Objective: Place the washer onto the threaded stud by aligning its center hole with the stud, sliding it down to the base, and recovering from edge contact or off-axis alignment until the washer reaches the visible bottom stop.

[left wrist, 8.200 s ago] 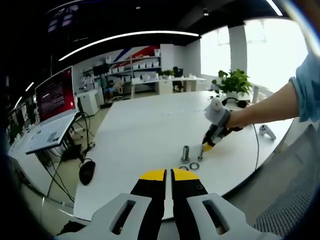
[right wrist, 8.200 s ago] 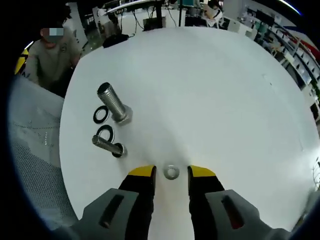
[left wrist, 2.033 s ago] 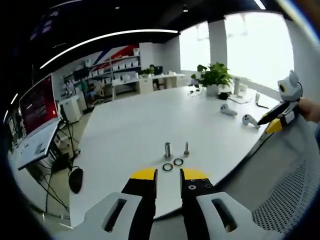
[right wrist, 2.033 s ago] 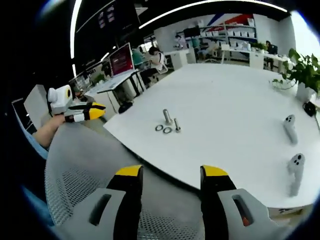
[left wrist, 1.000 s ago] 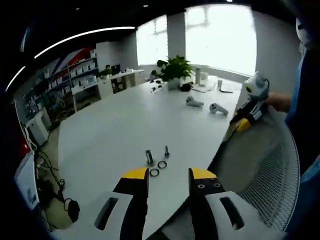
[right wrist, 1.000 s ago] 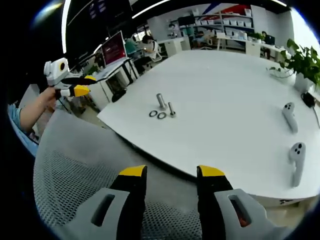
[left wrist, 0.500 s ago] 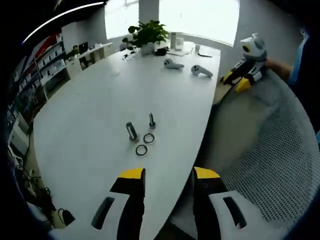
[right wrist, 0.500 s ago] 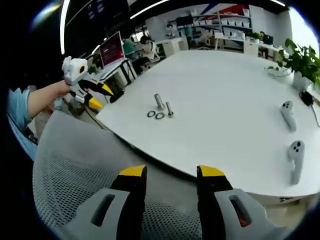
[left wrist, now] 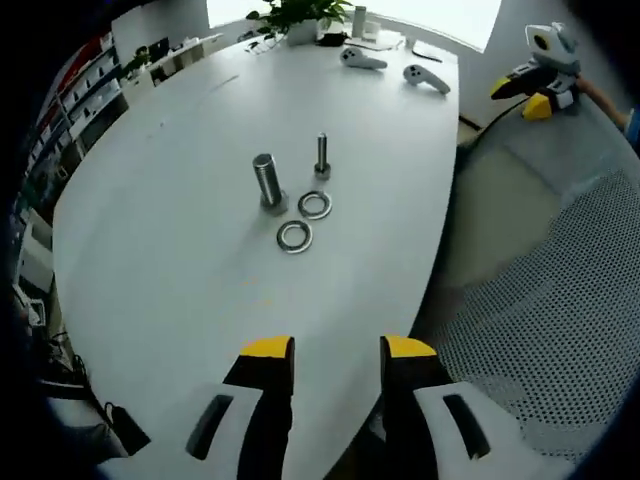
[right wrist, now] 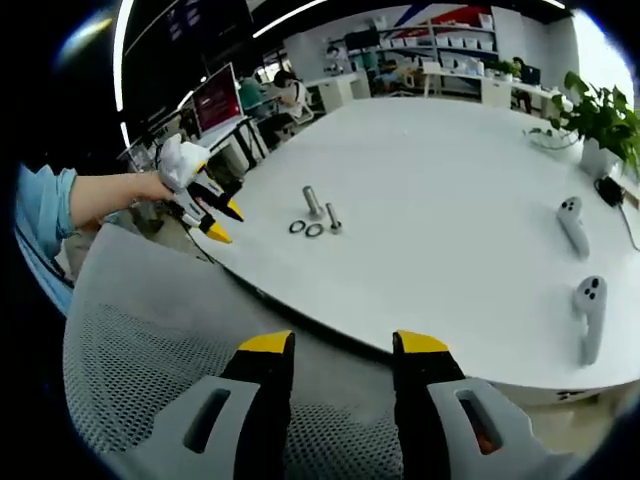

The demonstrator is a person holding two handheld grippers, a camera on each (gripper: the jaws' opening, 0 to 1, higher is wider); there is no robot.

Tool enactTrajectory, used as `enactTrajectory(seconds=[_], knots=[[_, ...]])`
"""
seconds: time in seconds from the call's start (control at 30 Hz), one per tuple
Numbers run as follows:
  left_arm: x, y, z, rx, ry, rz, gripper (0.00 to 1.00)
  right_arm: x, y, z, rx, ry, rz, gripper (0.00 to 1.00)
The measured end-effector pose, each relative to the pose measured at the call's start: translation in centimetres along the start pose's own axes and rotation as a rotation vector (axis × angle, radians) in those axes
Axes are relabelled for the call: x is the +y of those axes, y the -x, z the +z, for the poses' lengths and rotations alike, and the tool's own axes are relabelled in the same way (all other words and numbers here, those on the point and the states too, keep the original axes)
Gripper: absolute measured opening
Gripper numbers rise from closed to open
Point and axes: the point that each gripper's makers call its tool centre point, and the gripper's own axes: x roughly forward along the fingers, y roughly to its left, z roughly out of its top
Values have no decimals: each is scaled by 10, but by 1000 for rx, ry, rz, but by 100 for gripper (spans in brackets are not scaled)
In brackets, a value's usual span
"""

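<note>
My left claw [left wrist: 335, 347] is open w/ a narrow gap, nothing between the yellow tips, hanging over the near edge of the white bench [left wrist: 180, 270]. My right claw [right wrist: 342, 345] is also open, a bit wider, empty, and it's off the bench, over the grey mesh chair [right wrist: 140, 370].

Landmark = the big threaded stud [left wrist: 267, 182], standing upright on its head roughly mid-bench in the left claw's view. Just beside it, on the chair side, stands a thinner small bolt [left wrist: 322, 157], also upright. One washer [left wrist: 315, 205] lies flat just next to the big stud's base, maybe touching it, can't tell. The second washer [left wrist: 294, 236] lies flat a bit nearer my left claw, just beside the first. Neither is on the stud.

Well past the stud, at the far end of the bench, there are two white controllers [left wrist: 400, 68] and a potted plant [left wrist: 305, 14]. Off the bench's edge, well apart from the stud, my right claw shows up again w/ yellow tips.

From the right claw's view the stud [right wrist: 311, 201], small bolt [right wrist: 330, 216] and both washers sit near the bench's edge, and my left claw [right wrist: 215, 222] hovers just off that edge, tips slightly apart, sleeve [right wrist: 42, 215] behind it.
</note>
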Motion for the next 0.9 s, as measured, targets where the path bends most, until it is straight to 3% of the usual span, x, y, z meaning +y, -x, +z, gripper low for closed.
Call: enactTrajectory(seconds=[0.33,0.47,0.6,0.83,0.9], knots=[[2,-17,-7,59,-4,-44,30,-3,0,-1,13,9,1,38],[-1,-21,-15,86,1,-74,20,-3,1,-1,10,5,-1,38],[6,-23,-19,109,-8,-61,22,-4,1,-2,8,2,-2,38],[8,-26,-20,133,-23,-61,16,-4,1,-1,3,2,-6,38],[10,-33,-25,149,-20,-34,16,-4,1,0,-1,1,-7,38]])
